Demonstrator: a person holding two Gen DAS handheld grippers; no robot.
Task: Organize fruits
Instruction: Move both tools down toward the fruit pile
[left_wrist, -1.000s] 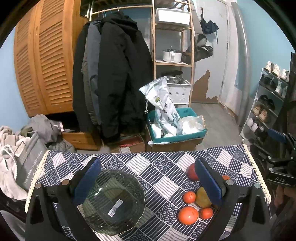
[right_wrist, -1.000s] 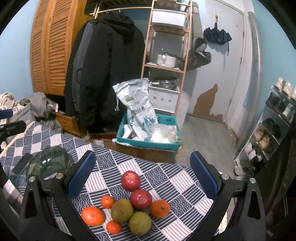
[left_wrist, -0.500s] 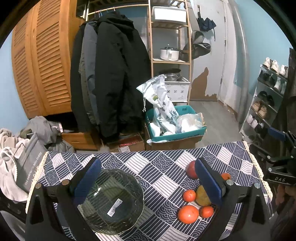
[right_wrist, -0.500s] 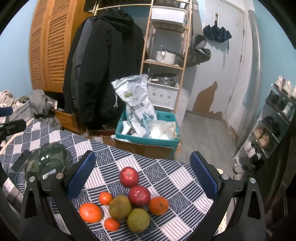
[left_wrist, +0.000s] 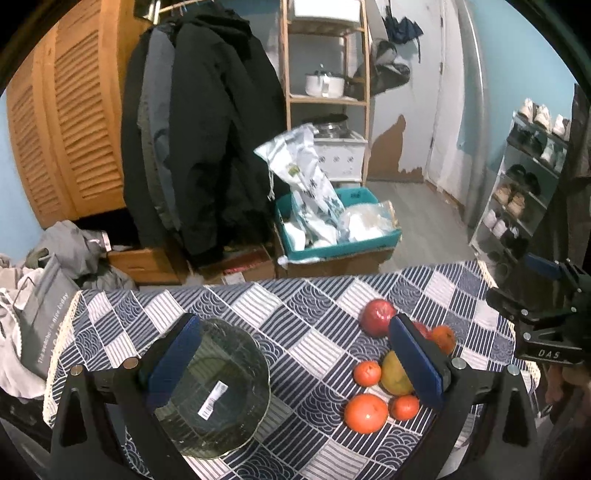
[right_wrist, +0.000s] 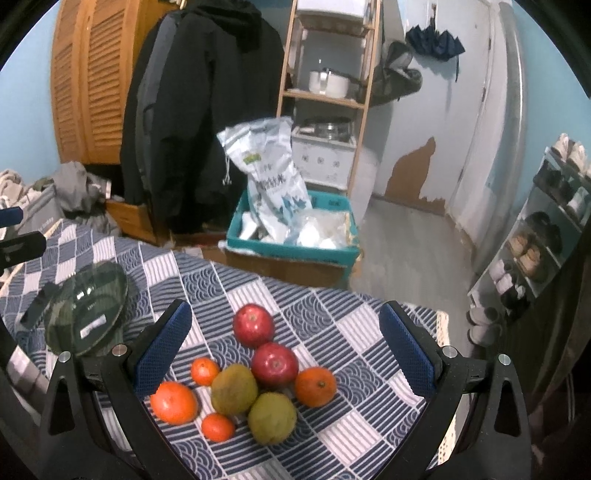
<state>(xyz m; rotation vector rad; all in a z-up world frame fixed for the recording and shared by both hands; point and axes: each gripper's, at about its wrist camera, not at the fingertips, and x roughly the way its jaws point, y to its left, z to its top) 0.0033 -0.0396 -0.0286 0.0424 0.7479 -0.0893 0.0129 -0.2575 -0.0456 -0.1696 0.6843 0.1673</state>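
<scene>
A pile of fruit lies on the checked tablecloth (right_wrist: 332, 317): two red apples (right_wrist: 253, 325) (right_wrist: 274, 363), two green-brown fruits (right_wrist: 234, 388) (right_wrist: 272, 418) and several oranges (right_wrist: 173, 401). My right gripper (right_wrist: 284, 347) hovers open above the pile, its blue pads wide on either side. To the left stands an empty dark glass bowl (right_wrist: 86, 308) (left_wrist: 214, 387) with a white label. My left gripper (left_wrist: 295, 362) is open above the cloth, its left pad over the bowl's rim, its right pad in front of the fruit (left_wrist: 366, 412). The right gripper's body (left_wrist: 546, 325) shows at the left wrist view's right edge.
Beyond the table's far edge sit a teal crate with white bags (right_wrist: 291, 229), cardboard boxes, hanging dark coats (right_wrist: 207, 110) and a wooden shelf with a pot (right_wrist: 328, 83). A shoe rack (right_wrist: 546, 229) stands right. Clothes and a grey bag (left_wrist: 40, 317) lie left of the table.
Both grippers have drifted a little to the right and downward over the table; the fruit and bowl sit nearer in view. Nothing was grasped, and both stay open.
</scene>
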